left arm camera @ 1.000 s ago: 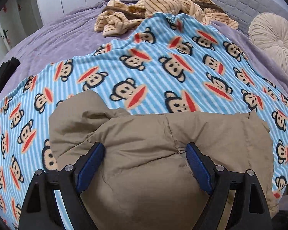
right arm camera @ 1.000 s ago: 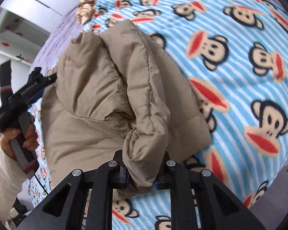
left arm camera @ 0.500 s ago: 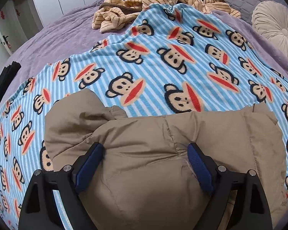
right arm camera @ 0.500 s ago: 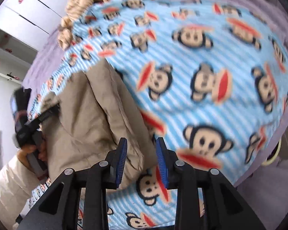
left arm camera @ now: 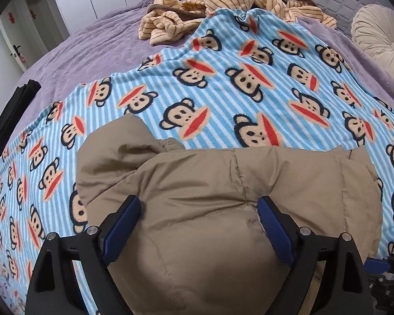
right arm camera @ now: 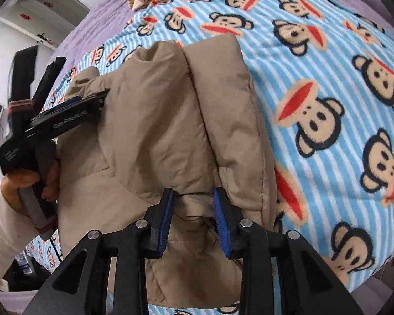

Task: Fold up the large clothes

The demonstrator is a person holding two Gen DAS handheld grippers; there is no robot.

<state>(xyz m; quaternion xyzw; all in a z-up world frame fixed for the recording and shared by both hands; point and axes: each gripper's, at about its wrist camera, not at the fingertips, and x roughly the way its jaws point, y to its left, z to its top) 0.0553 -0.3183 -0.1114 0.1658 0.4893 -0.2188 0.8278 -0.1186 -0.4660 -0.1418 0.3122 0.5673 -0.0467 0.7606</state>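
Observation:
A tan puffy jacket (left arm camera: 223,197) lies bundled on a blue striped monkey-print blanket (left arm camera: 249,84) on the bed; it also shows in the right wrist view (right arm camera: 157,131). My left gripper (left arm camera: 198,225) is wide open, its jaws resting on either side of a bulge of the jacket; it also shows in the right wrist view (right arm camera: 65,115) at the jacket's left edge. My right gripper (right arm camera: 193,218) is open, its blue pads apart around a dark fold at the jacket's near edge, not clamping it.
A striped beige garment (left arm camera: 223,5) is heaped at the far end of the purple bedspread (left arm camera: 92,52). A round cream cushion (left arm camera: 380,39) lies at the right. A black object (left arm camera: 10,115) lies at the bed's left edge.
My right gripper let go of the jacket fold it held, swung away, and now sits open at the jacket's near edge. The left gripper stayed open on the jacket.

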